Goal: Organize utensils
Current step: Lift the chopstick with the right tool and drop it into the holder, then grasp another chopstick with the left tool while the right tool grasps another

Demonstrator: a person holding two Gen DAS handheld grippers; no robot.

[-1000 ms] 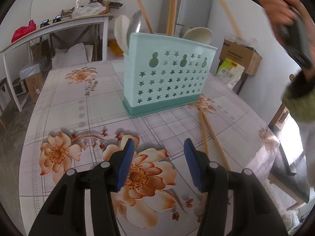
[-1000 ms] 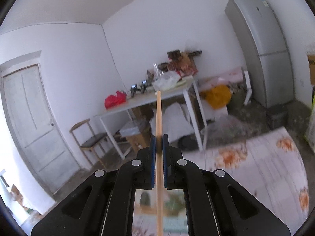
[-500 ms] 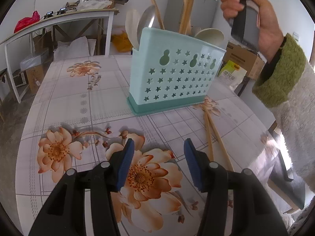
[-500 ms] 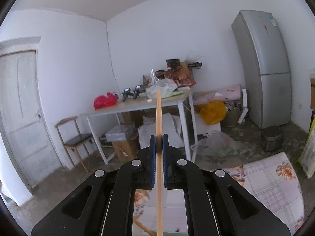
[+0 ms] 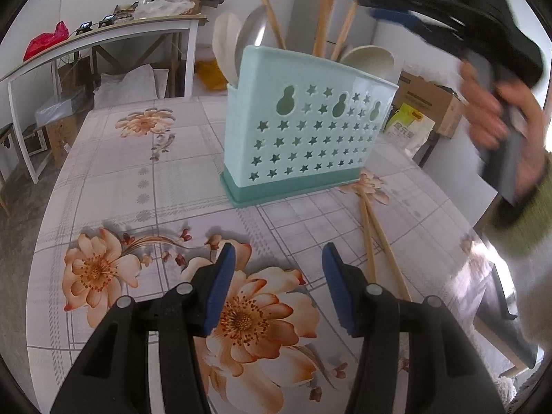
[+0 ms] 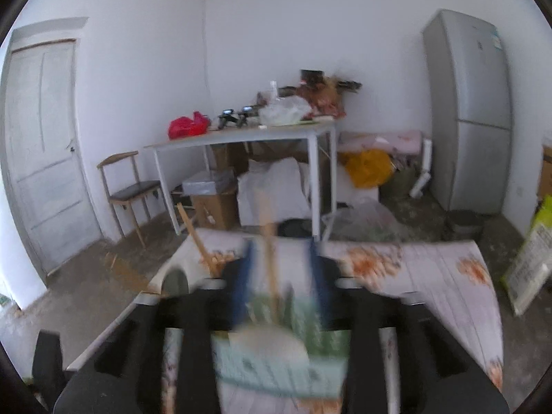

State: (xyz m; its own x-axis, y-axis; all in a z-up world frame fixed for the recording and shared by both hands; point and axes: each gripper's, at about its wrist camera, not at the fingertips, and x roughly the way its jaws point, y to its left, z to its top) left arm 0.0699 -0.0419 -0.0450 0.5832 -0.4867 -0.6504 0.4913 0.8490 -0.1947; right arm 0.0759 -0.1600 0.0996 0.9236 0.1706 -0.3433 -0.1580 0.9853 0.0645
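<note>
Right gripper (image 6: 281, 272) (blurred) has just been opening, pads off the thin wooden chopstick (image 6: 267, 241) standing between them in the pale-teal star-cut plastic utensil holder (image 5: 303, 127). Left gripper (image 5: 277, 286) half-open, empty, w/ two chopsticks (image 5: 374, 238) on the table just beside.

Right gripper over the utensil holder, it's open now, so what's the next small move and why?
Probably lift the right gripper clear of the holder and head for the two chopsticks lying on the table. Its jaws have just been opening, the chopstick between them stands ungripped in the holder, and the open left gripper holds nothing.
</note>
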